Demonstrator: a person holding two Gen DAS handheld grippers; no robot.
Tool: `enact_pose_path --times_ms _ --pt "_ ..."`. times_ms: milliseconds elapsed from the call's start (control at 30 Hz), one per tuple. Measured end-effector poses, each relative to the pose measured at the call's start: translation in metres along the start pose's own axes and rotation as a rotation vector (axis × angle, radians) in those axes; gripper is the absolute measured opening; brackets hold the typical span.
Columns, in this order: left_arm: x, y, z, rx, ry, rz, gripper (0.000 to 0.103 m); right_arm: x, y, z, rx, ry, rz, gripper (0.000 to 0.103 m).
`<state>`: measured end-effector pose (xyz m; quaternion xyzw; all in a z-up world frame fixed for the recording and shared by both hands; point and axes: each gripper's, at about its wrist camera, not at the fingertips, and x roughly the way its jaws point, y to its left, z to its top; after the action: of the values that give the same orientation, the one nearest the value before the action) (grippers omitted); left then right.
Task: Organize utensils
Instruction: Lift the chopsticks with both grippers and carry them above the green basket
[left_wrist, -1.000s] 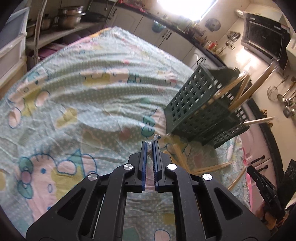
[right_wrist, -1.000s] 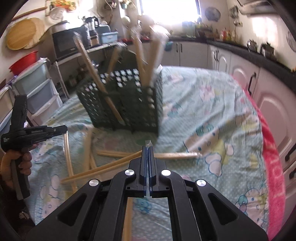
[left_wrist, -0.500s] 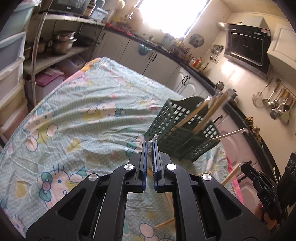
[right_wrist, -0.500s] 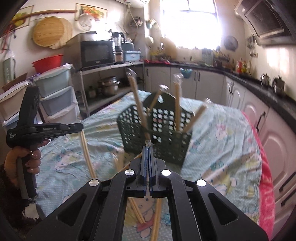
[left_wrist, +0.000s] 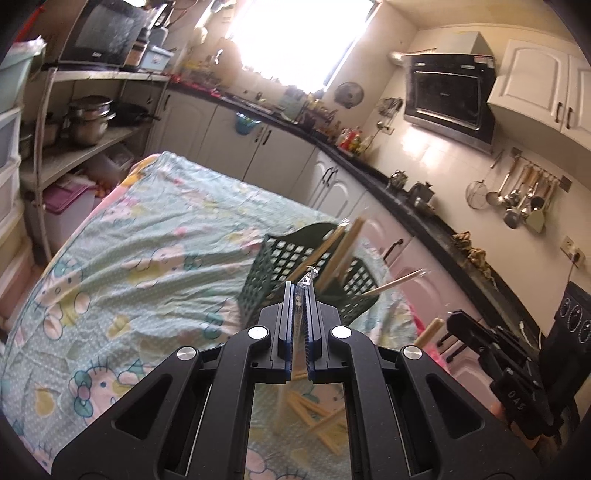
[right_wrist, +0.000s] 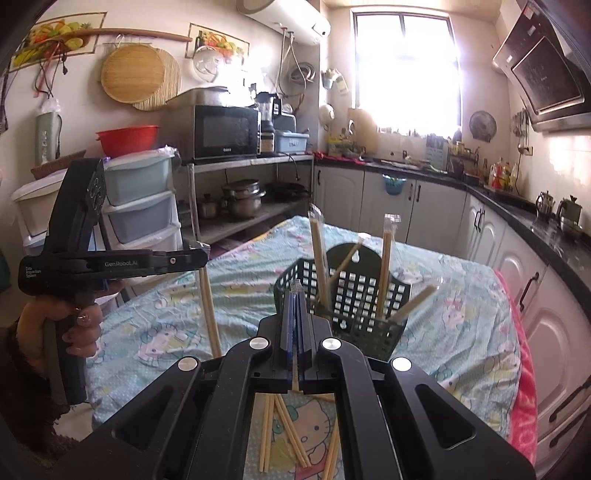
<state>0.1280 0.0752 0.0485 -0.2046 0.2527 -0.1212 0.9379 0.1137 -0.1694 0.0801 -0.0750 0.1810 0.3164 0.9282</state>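
Observation:
A dark green lattice basket (left_wrist: 280, 266) (right_wrist: 354, 295) stands on the cartoon-print tablecloth (left_wrist: 155, 258), with several wrapped wooden chopsticks (right_wrist: 319, 254) leaning in it. My left gripper (left_wrist: 300, 288) is shut on a wrapped chopstick pair (right_wrist: 210, 314) that hangs below its jaws; its clear wrapper tip (left_wrist: 309, 276) pokes out on top. My right gripper (right_wrist: 295, 295) is shut on another wrapped chopstick pair (right_wrist: 294, 373), whose end (left_wrist: 428, 330) shows in the left wrist view. Both grippers hover above the table, near side of the basket. Loose chopsticks (right_wrist: 280, 435) lie on the cloth beneath.
White cabinets under a black counter (left_wrist: 424, 206) run along the table's right side. A metal shelf with pots (right_wrist: 243, 195) and plastic drawers (right_wrist: 140, 214) stand to the left. A person's hand (right_wrist: 74, 325) grips the left gripper's handle.
Both grippers have risen and tipped up with their chopstick pairs held. The basket now sits lower and farther off in both views, and more of the kitchen shows.

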Motion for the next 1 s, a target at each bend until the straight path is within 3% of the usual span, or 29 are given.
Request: enact_pose_path --times_ms 1000 --pt "-0.009 -0.069 0.084 0.15 -0.133 -0.046 0.002 -0.027 -0.033 0.074 -0.012 -0.193 -0.08 0.001"
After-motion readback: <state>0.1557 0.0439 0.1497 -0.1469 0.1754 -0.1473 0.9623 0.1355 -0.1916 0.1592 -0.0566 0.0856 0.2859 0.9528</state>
